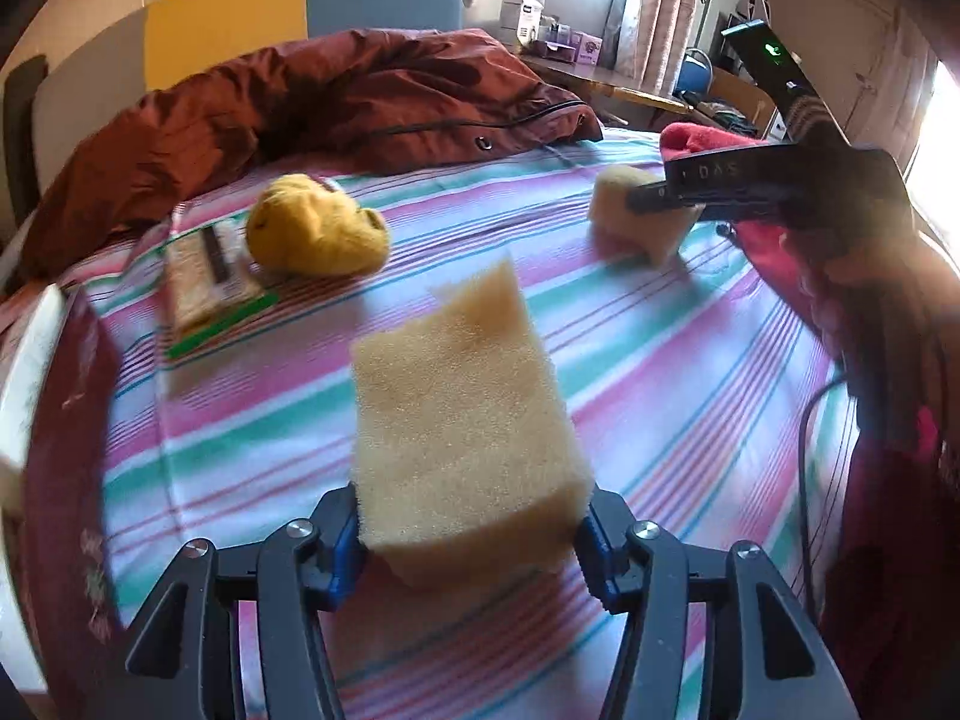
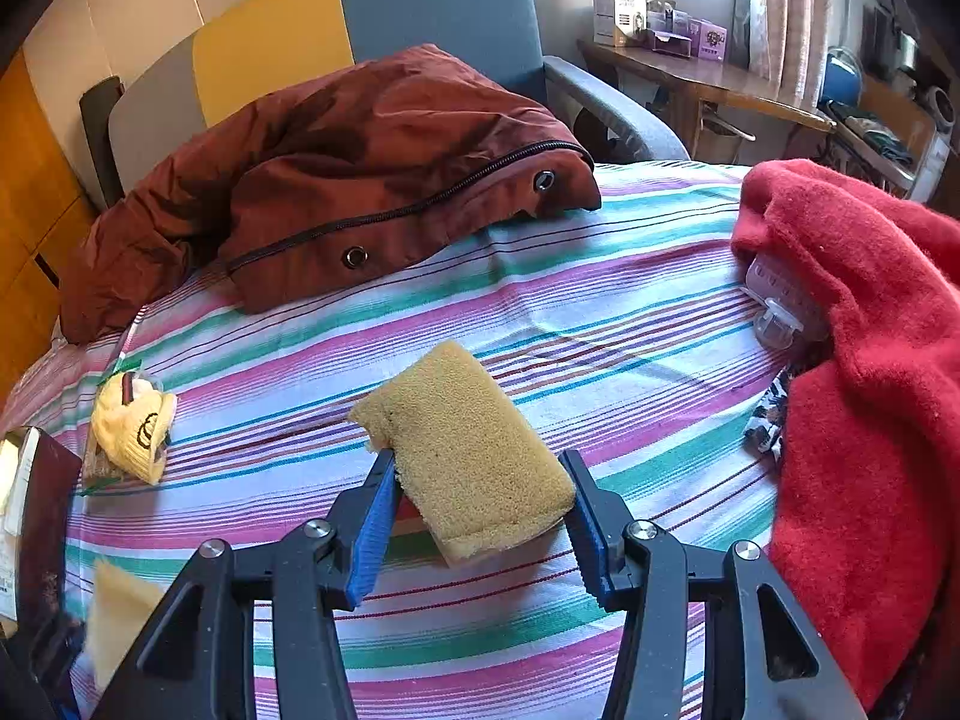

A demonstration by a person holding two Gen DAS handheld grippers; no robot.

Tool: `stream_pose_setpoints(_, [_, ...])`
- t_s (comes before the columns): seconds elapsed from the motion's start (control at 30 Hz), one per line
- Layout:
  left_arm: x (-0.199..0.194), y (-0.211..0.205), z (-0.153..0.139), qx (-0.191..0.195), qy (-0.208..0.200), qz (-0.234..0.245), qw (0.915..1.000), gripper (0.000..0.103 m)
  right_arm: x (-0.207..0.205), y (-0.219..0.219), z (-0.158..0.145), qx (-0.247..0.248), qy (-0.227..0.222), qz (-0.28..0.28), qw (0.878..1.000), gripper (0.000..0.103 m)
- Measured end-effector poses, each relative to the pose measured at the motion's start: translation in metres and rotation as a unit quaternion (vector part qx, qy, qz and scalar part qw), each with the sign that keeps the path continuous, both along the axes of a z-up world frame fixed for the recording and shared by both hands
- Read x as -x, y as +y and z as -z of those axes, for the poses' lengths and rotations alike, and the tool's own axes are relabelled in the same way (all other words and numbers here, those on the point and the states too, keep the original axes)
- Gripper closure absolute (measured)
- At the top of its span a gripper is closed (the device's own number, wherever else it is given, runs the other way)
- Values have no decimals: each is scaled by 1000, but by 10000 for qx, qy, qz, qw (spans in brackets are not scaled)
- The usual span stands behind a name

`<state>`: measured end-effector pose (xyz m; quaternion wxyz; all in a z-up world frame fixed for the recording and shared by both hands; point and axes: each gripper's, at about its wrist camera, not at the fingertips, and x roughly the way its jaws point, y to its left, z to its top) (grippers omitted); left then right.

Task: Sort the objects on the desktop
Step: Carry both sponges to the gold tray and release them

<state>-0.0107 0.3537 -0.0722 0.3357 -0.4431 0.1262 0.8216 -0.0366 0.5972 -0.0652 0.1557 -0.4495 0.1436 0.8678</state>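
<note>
My left gripper (image 1: 468, 540) pinches a big yellow sponge (image 1: 462, 414) between its blue pads, one pad against each side of the near end; the sponge juts forward and up, off the striped cloth (image 1: 660, 384) that covers the counter. My right gripper (image 2: 480, 516) is spread around a second sponge (image 2: 468, 456), which lies tilted on the cloth near the middle of the counter. Its left pad touches the sponge's left edge, while the right pad stands just beside the other end; I cannot tell whether that one touches. In the left wrist view this gripper (image 1: 654, 198) reaches in level from the right edge, its dark fingers over that sponge (image 1: 636, 216). Toward the left edge a yellow knit glove (image 1: 318, 234) rests beside a flat packet (image 1: 210, 282). A brown jacket (image 2: 372, 180) is heaped along the far edge, and a red blanket (image 2: 870, 390) covers the right edge.
</note>
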Motion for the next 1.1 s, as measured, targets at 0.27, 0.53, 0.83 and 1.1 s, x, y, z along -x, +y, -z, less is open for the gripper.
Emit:
stream_pose_setpoints(0.27, [6, 5, -8, -93, -261, -127, 9995, 40, 2, -11, 0, -361, -67, -137, 9992, 50])
stream_pose_setpoints(0.53, [8, 7, 2, -150, -80, -133, 9998, 43, 2, -16, -3, -529, -58, -257, 9983, 50])
stream_pose_setpoints(0.83, [-1, -5, 5, -366, 58, -97, 9993, 42, 3, -30, -11, -1183, -23, -427, 9921, 50])
stream_pose_setpoints(1.1, [-3, -4, 7, -371, 142, -85, 9992, 43, -6, -57, -27, -1555, -237, -616, 9856, 50])
